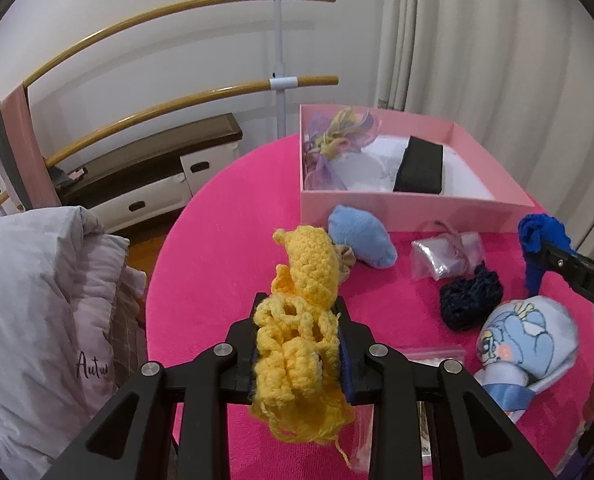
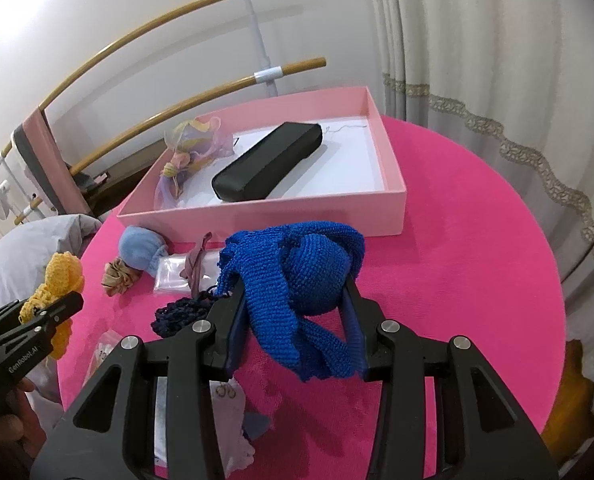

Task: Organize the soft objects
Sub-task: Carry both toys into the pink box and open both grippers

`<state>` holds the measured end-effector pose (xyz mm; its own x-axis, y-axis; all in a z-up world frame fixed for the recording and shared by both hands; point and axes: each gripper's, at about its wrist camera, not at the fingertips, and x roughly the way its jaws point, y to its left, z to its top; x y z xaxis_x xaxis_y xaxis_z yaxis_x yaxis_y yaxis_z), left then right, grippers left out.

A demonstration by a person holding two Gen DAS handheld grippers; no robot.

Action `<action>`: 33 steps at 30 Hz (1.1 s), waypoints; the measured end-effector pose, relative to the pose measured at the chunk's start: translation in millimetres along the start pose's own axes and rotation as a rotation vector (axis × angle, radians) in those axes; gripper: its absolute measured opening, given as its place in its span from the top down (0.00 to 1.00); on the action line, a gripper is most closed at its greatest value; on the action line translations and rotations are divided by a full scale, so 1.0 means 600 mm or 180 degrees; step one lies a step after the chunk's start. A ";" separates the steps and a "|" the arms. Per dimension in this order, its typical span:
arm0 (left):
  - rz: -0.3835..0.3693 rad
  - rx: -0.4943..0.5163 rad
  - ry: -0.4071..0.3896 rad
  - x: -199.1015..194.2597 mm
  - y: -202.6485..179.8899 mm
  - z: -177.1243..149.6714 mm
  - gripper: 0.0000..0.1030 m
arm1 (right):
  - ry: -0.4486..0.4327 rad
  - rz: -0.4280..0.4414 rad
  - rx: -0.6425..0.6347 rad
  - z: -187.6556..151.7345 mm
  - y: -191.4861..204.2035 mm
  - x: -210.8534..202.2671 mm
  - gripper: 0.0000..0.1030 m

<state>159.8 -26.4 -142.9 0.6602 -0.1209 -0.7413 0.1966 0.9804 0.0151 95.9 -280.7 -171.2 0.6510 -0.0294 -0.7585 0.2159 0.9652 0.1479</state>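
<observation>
My left gripper [image 1: 299, 312] is shut on a yellow crochet piece [image 1: 309, 264] and holds it above the pink round table [image 1: 225, 216]. It also shows in the right wrist view [image 2: 57, 280]. My right gripper [image 2: 293, 292] is shut on a blue crochet piece [image 2: 309, 272], held above the table; it shows in the left wrist view [image 1: 541, 236]. A pink open box [image 2: 257, 220] at the table's far side holds a black case [image 2: 269, 160] and a pastel fabric bundle [image 2: 193, 148].
On the table lie a light blue plush [image 1: 361, 236], a beige scrunchie [image 2: 117, 276], a clear bag with a hair band [image 1: 445, 252], a navy crochet piece [image 1: 471, 300] and a cartoon-print cloth [image 1: 525, 336]. A grey quilt [image 1: 37, 320] lies left; curtains stand right.
</observation>
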 end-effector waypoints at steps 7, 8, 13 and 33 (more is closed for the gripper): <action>-0.0073 -0.0007 -0.0098 -0.037 -0.003 0.012 0.75 | -0.0091 0.0028 -0.0060 0.009 0.013 -0.024 0.62; -0.0087 0.0000 -0.0120 -0.042 -0.005 0.015 0.75 | -0.0102 0.0031 -0.0069 0.010 0.014 -0.027 0.62; -0.0139 0.0061 -0.0237 -0.061 -0.020 0.040 0.75 | -0.0184 0.0061 -0.0134 0.025 0.025 -0.044 0.62; -0.0340 0.0105 -0.0571 -0.048 -0.046 0.193 0.74 | -0.0458 -0.0034 -0.0358 0.146 0.043 -0.050 0.62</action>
<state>219.4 -68.1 -43.9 0.7523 -0.2525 -0.6085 0.2940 0.9552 -0.0329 145.6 -277.8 -89.0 0.7483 -0.0689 -0.6597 0.1459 0.9873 0.0624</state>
